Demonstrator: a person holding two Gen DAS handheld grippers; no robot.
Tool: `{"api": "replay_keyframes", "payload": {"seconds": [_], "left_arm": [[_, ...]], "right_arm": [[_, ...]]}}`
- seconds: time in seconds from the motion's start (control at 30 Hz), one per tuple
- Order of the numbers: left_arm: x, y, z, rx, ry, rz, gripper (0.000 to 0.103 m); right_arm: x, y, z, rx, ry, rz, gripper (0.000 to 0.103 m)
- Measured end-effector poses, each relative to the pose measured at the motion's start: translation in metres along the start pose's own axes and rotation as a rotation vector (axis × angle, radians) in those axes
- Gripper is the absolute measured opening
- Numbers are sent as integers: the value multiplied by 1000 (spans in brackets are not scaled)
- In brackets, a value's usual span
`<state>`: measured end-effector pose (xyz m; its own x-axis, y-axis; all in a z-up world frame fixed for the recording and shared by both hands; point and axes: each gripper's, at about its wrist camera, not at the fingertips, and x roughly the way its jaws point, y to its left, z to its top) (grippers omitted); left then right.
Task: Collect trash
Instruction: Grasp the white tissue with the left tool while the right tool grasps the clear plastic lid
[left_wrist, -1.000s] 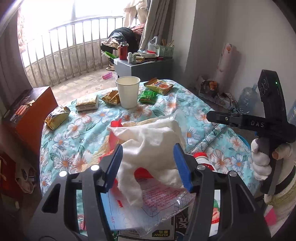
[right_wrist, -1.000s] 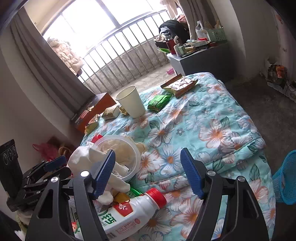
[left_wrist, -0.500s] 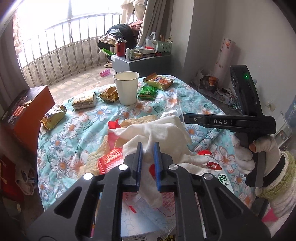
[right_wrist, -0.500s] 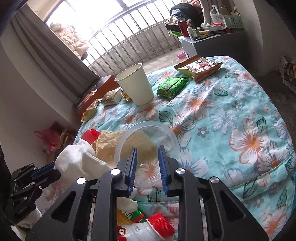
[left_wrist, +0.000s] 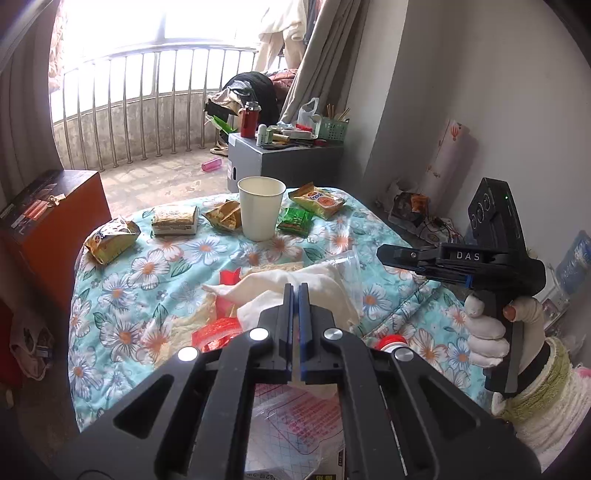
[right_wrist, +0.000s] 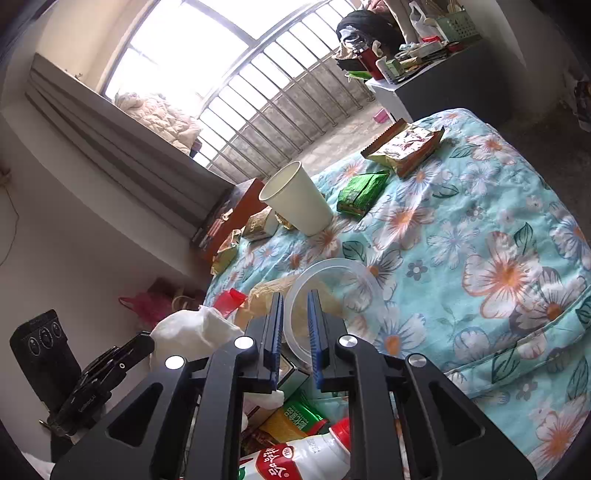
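Gathering the near trash pile is in hand: the left gripper (left_wrist: 295, 291) is clamped on the white cloth (left_wrist: 317, 282). The right gripper (right_wrist: 295, 301), its jaws just opened a little, straddles the clear bowl (right_wrist: 354, 267) rim on the quilt (right_wrist: 480, 206). A firm re-clamp is probably called for next.

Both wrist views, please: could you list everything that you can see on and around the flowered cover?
flowered cover: one, turquoise, under the trash
paper cup: one, white, upright at the far end
green packet: one, right of the cup
other snack packets: four, yellowish or orange, flanking the cup
clear bowl: one, transparent, mid-cover
white cloth: one, heaped beside the bowl
red wrapper: one, beside the cloth
milk bottle: one, white, red cap, lying nearest
grey cabinet: one, cluttered, beyond the cover
left gripper: black, blue jaws shut on the white cloth
right gripper: black, jaws just opened further, bowl rim showing between
gloved hand: white, holding the right gripper
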<state>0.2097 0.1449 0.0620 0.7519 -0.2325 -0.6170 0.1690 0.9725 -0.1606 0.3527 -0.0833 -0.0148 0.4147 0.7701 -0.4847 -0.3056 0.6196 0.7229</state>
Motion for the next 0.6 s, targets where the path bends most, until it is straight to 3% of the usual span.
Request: {"api": "replay_keyframes", "payload": {"seconds": [0.23,0.37,0.6], "left_arm": [[-15,5,10,-40,-82,-19,0],[-25,9,13,-70,-126,-52,0],[-40,14,17,-117,-193,-105,0]], "right_arm": [[43,6,2,23,101,-31,40],[47,-3,3,84,92,-11,11],[12,-11,6,135,1,33,7]]}}
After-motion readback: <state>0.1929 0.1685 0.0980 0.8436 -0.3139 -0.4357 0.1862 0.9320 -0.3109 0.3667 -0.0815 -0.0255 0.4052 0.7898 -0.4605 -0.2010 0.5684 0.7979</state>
